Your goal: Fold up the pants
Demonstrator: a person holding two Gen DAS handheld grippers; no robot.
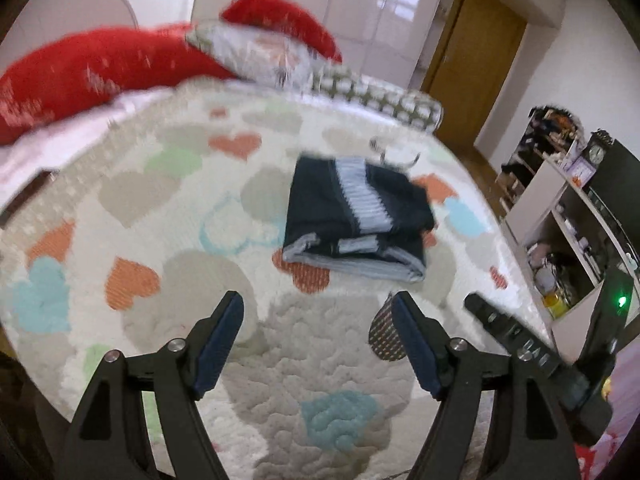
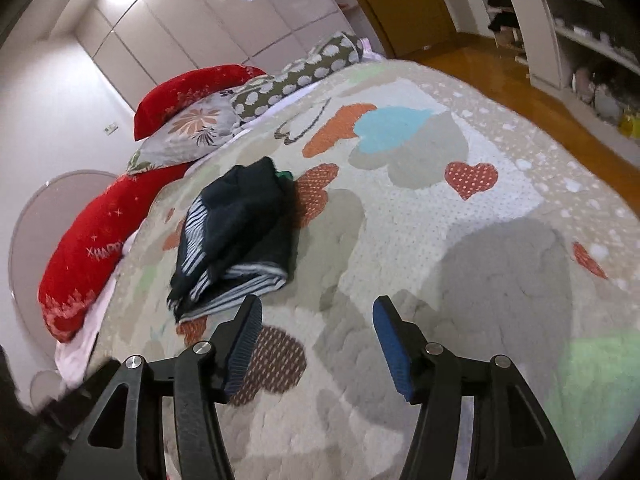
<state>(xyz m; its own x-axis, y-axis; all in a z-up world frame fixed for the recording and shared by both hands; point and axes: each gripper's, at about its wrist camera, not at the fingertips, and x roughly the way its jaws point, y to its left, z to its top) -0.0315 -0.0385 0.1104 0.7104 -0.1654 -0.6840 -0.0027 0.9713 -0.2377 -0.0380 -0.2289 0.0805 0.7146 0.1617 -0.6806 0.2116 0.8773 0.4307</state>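
Pants [image 1: 356,216] sit folded in a compact stack mid-bedspread [image 1: 168,216], ahead of both tools. My left gripper [image 1: 316,344] and right gripper [image 2: 316,344] are spread, nothing between them. Soft, light, floppy cloth — I'd pinch the thick folded edge.
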